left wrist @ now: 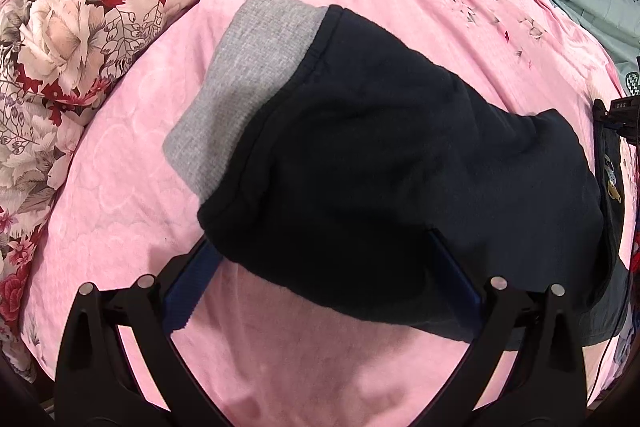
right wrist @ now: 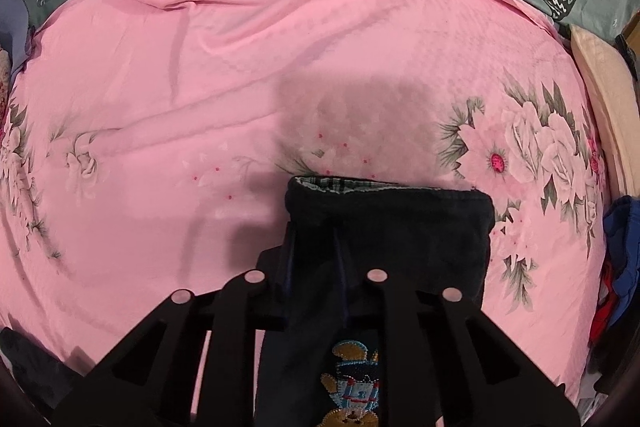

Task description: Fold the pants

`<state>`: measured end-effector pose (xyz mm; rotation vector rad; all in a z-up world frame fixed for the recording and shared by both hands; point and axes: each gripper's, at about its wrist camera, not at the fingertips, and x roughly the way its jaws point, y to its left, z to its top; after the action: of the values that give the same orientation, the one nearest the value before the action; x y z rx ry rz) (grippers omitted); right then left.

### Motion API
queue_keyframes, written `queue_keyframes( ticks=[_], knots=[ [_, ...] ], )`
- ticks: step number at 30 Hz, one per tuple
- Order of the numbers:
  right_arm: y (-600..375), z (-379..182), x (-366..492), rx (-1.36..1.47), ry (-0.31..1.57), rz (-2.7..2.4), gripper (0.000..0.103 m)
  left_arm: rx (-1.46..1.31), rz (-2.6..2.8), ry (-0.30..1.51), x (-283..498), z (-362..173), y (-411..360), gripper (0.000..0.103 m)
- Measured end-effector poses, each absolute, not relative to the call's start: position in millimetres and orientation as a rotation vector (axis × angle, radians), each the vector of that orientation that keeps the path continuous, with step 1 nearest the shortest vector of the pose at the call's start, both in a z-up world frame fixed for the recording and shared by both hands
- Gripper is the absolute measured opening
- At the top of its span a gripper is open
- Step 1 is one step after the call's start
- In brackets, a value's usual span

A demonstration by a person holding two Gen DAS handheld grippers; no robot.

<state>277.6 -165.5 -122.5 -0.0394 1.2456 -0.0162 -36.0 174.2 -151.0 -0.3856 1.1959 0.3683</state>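
Left tongs spread wide under dark pants, right tongs clenched on pants' waistband

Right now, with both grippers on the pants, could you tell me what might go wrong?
1. The left gripper looks wide open, its fingers partly under the pants, so the cloth may slide off.
2. The right gripper pinches bunched fabric, so the fold could come out uneven on the soft pink bedsheet.
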Motion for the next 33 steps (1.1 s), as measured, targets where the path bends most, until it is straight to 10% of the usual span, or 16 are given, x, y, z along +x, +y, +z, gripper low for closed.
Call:
queue_keyframes(
  ticks=[33],
  knots=[
    [-342, 31, 43, 0.31, 0.851, 0.116, 0.005, -0.337, 0.306, 1.227, -37, -149, 148, 0.1]
  ],
)
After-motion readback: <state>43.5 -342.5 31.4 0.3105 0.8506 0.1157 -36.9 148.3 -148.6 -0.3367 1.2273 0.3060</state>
